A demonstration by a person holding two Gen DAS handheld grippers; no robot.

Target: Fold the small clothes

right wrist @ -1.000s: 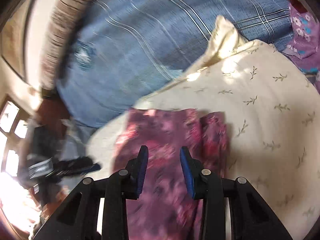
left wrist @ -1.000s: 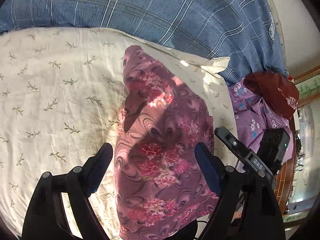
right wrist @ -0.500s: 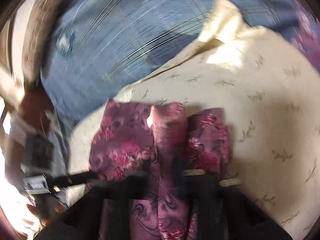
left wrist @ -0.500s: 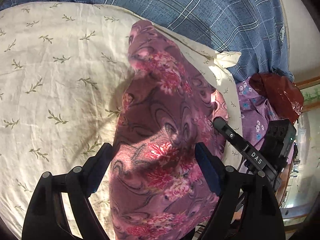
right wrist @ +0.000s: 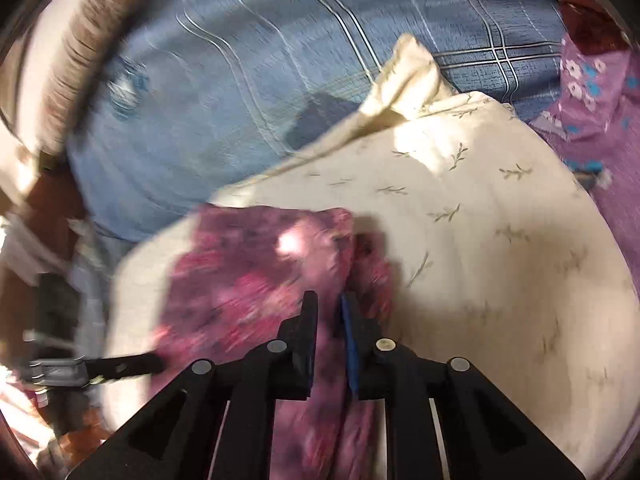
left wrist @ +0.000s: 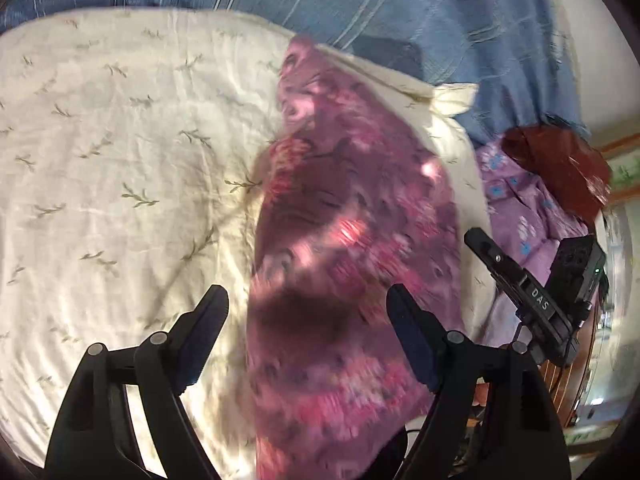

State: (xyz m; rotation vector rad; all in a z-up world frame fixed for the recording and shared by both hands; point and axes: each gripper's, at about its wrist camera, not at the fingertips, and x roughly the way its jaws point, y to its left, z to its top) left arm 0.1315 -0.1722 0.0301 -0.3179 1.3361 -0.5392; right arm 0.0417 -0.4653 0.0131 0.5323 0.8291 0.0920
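Right tongs [right wrist: 329, 334] now pressed together, pinching a fold of the purple floral garment [left wrist: 352, 264], spread half a second ago. Left tongs [left wrist: 306, 336] spread wide above its near end. Garment on cream pillow [left wrist: 120, 160]; fold probably starting.

Floral garment [left wrist: 352, 248]: purple-mauve cloth, pink and red flower print with dark swirls. Lies on cream leaf-print pillow [left wrist: 120, 168], near that pillow's right edge, long axis running away from left wrist camera. Far end narrows to a rounded tip at pillow's far edge; near end broader, blurred. Surface rumpled, sunlit patches across it. Right wrist view [right wrist: 256, 280]: a raised lengthwise fold, pinched between the fingers of right gripper [right wrist: 329, 320]. Exact fold count not readable through blur
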